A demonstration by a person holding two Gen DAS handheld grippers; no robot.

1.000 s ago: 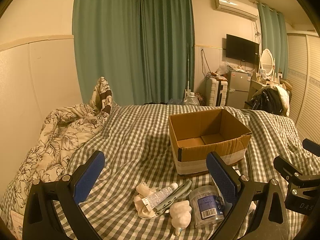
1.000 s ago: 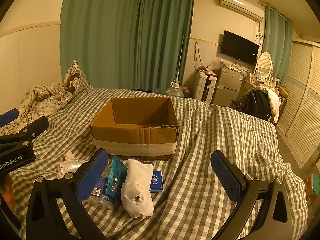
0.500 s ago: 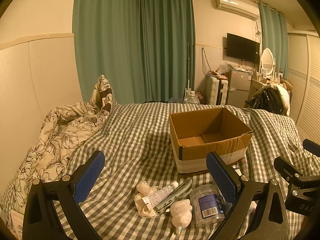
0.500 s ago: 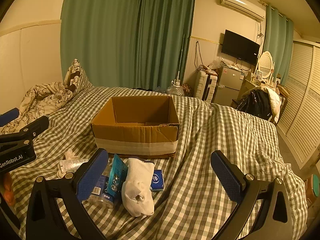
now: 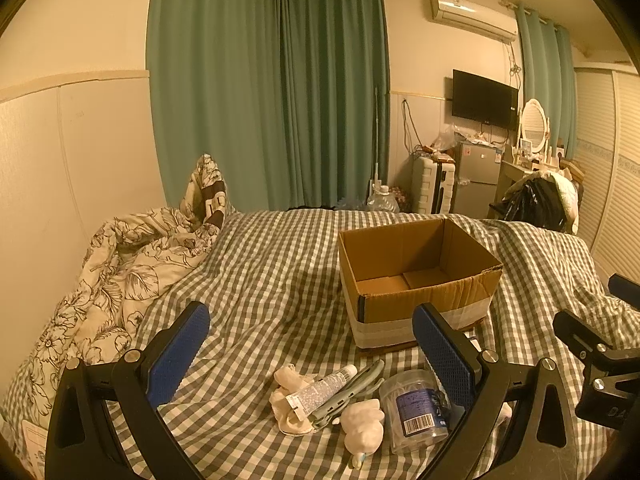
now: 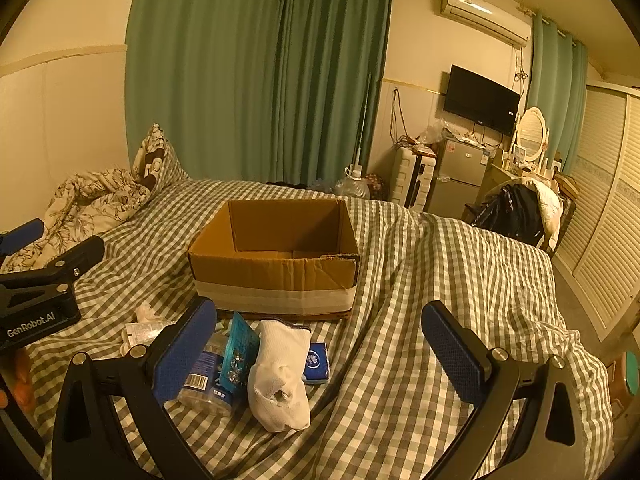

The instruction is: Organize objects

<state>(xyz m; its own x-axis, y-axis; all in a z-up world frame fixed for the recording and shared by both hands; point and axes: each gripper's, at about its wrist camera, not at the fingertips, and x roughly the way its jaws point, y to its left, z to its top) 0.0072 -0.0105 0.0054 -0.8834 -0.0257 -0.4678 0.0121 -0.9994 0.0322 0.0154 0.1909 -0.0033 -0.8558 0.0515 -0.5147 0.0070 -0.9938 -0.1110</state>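
Left wrist view: the left gripper (image 5: 310, 342) hovers above a bed covered in a green-and-white checked sheet (image 5: 272, 264), its two blue-padded fingers spread wide with nothing between them. An open cardboard box (image 5: 416, 280), with a pale tape band around its base, sits on the sheet ahead and to the right; only its bare floor shows. Just in front of the box lies a small cluster of items: a white tube (image 5: 322, 388) resting across a crumpled cream cloth (image 5: 286, 378), a grey clip-like tool (image 5: 352, 388) beside the tube, a small white plush toy (image 5: 362, 428), and a clear round tub with a blue label (image 5: 416, 408) close by the right finger. A floral duvet (image 5: 120, 264) is heaped at the left.

Right wrist view: the right gripper (image 6: 320, 338) is also spread wide and holds nothing. The same box (image 6: 276, 256) stands straight ahead. Between box and gripper lie a white sock (image 6: 282, 372), a teal packet (image 6: 240, 352) leaning against it, a blue packet (image 6: 318, 362) partly under the sock, and the clear tub (image 6: 208, 380) partly hidden behind the left finger. The left gripper's black body shows at the left edge.
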